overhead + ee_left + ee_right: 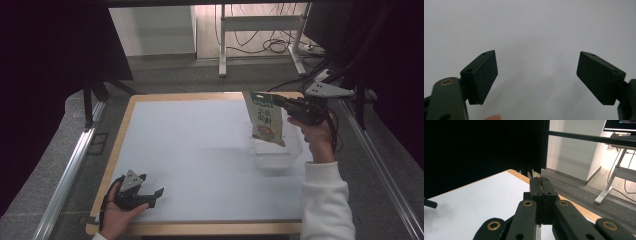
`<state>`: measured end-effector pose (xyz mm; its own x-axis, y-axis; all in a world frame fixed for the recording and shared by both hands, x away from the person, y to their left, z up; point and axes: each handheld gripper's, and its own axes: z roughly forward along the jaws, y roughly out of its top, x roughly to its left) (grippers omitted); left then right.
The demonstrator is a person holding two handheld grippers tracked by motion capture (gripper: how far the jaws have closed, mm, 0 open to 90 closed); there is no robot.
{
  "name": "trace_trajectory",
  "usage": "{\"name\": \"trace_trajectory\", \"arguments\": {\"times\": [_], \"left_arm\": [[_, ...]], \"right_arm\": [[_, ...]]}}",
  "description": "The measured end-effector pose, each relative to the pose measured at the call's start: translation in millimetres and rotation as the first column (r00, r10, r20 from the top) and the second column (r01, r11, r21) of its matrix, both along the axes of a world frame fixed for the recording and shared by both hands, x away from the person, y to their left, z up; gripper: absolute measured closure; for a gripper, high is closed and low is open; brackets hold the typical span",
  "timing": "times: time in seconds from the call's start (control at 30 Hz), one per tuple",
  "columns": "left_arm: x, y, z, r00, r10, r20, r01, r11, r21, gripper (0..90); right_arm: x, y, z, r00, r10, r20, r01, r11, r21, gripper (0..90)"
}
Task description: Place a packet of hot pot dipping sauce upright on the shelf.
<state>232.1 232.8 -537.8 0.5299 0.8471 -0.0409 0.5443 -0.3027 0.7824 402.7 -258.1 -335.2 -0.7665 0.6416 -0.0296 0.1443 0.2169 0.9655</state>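
A green and white snack pouch [266,118] hangs upright in the air at the table's right side. My right gripper [278,102] is shut on its upper right corner. Just below the pouch's bottom edge stands a clear plastic container [275,162] on the white mat [195,150]. In the right gripper view the jaws of the right gripper [541,181] are pressed together, with a thin sliver of the pouch [539,178] between them. My left gripper [150,195] rests near the mat's front left corner, open. In its own view the left gripper [536,77] holds nothing over the bare mat.
The mat lies on a wooden table [200,228]. Black curtains [45,75] hang at the left and right. Beyond the far edge are desk legs [222,45] and cables [275,46] on the floor. A metal rail [70,170] runs along the table's left side.
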Motion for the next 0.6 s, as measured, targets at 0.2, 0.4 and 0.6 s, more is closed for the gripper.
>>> {"name": "trace_trajectory", "arguments": {"times": [0.2,0.4,0.6], "left_arm": [[0.2,-0.2,-0.3,1.0000,0.000,0.000,0.000,1.0000,-0.002,17.2],[0.2,-0.1,-0.4,1.0000,0.000,0.000,0.000,1.0000,-0.002,17.2],[0.4,-0.3,-0.8,1.0000,-0.001,-0.003,0.001,1.0000,-0.001,17.2]], "right_arm": [[4.2,-8.4,-1.3,0.9999,-0.016,-0.001,0.016,0.9998,0.010,89.7],[7.9,-14.2,-3.5,0.9996,-0.029,-0.005,0.030,0.9994,0.018,89.6],[15.4,-16.3,-9.6,0.9992,-0.038,-0.011,0.038,0.9991,0.018,89.7]]}}
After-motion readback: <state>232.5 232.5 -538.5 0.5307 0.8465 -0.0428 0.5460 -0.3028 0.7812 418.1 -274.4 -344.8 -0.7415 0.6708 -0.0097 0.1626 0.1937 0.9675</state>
